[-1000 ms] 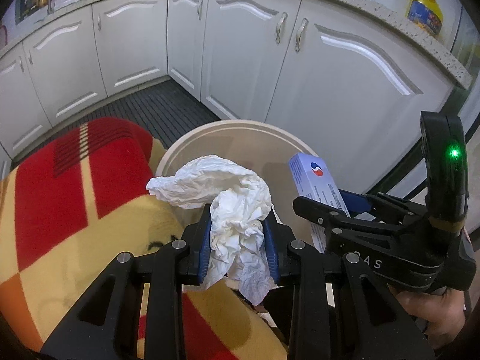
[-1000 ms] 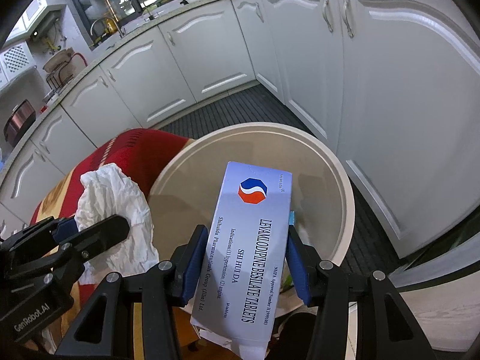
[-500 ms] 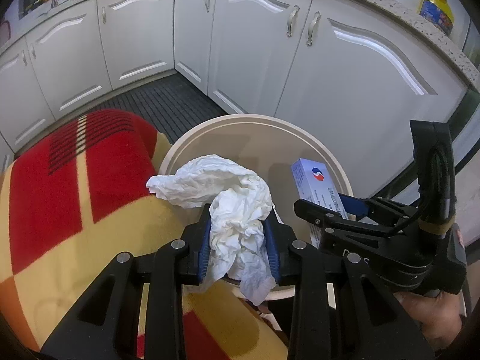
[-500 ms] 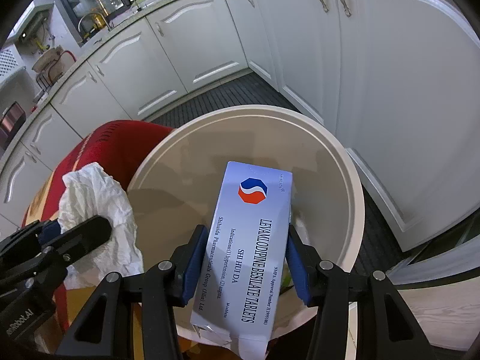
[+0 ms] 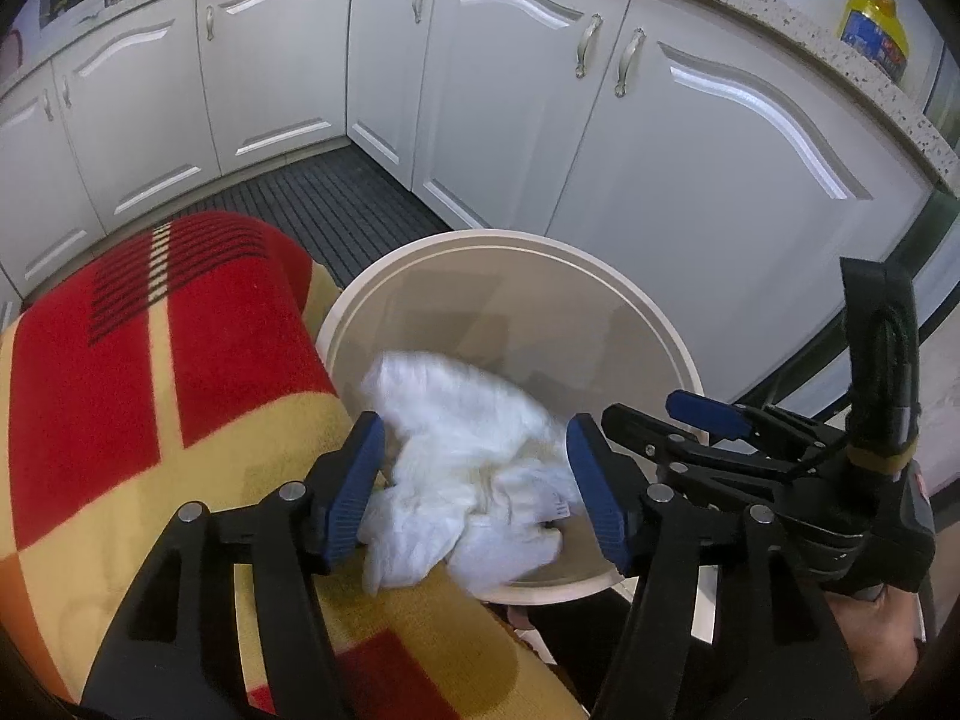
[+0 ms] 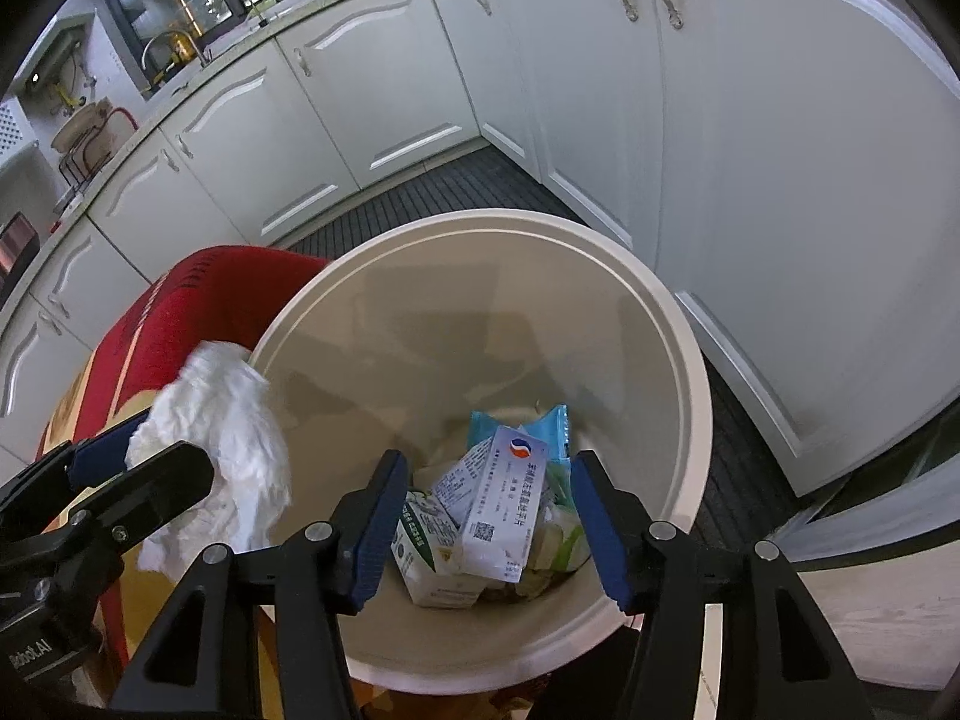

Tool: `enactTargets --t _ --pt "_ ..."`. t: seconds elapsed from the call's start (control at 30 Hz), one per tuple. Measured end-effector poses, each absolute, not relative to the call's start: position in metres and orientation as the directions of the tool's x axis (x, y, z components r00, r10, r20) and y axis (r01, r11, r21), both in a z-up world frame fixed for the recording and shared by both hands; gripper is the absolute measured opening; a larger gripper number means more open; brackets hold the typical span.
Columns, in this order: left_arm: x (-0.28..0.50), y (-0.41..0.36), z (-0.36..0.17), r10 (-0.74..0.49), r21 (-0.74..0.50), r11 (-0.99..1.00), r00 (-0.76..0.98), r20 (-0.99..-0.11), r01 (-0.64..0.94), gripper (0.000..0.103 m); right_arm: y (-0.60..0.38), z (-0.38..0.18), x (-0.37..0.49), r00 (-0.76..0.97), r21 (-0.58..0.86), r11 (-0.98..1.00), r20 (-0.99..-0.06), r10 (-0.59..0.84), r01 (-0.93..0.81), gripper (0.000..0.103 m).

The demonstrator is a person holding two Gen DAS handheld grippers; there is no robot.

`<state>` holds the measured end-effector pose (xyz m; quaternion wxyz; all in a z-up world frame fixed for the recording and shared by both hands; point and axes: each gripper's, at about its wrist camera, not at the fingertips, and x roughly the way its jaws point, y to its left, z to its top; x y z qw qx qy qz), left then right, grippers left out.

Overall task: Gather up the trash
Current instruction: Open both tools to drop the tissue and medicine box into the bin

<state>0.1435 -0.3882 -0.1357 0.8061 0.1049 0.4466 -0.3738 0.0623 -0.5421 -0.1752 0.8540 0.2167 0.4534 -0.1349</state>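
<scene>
We've got both grippers over the cream trash bin (image 6: 648, 276). Our left gripper (image 5: 474, 483) has its 2 jaws spread wide apart; the crumpled white tissue (image 5: 474, 468) sits blurred between them, at the bin's near rim, and we can't tell whether it touches either pad. Our right gripper (image 6: 486, 516) is spread wide too, holding nothing. Past its jaws & below them, the white pill box (image 6: 507, 501) lies on other cartons and wrappers at the bin's bottom. Left of the left jaws: a red & yellow blanket (image 5: 120, 396). Beyond both: white cabinets (image 5: 480, 90).
</scene>
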Motion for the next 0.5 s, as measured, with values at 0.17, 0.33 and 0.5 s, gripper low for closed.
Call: enactTargets --t 0.17,0.33,0.5 --pt "0.145 -0.382 -0.134 -0.528 -0.191 0.691 0.307 -0.791 0.697 0.072 -0.543 -0.165 0.051 0.574 0.249 0.866 -0.817 -0.053 0.434 0.061" --pt "0.139 -0.377 -0.126 -0.522 -0.159 0.704 0.352 -0.777 0.692 0.072 -0.538 -0.155 0.043 0.587 0.251 0.865 -0.807 -0.061 0.435 0.062" --pt "0.127 -0.365 -0.112 -0.503 -0.089 0.744 0.468 -0.726 0.662 0.072 -0.527 -0.148 0.037 0.599 0.239 0.876 -0.798 -0.068 0.418 0.065"
